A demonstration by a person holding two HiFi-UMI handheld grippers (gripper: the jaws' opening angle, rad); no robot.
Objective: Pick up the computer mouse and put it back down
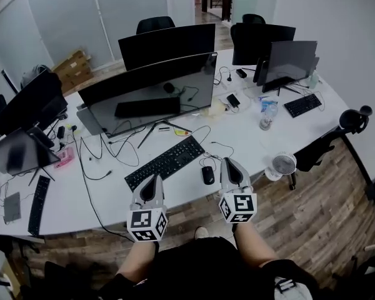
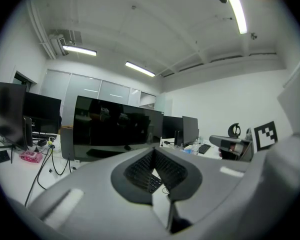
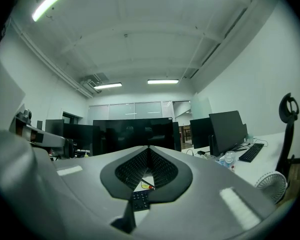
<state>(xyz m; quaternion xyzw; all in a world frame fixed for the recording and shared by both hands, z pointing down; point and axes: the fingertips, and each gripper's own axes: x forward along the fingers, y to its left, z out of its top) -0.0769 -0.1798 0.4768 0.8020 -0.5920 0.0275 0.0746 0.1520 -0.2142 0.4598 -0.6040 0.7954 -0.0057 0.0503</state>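
Your left claw (image 1: pixel 154 181) and right claw (image 1: pixel 231 164): both closed, empty, over the tabletop (image 1: pixel 244 139) edge. Computer mouse (image 1: pixel 207 175) rests between them, nearer your right claw.

The mouse (image 1: pixel 207 175) lies on the desk (image 1: pixel 250 136), right of the keyboard (image 1: pixel 164 162), before the monitor (image 1: pixel 151 92).

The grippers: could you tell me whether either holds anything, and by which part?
Nothing is held; the left gripper and right gripper are both shut, empty.
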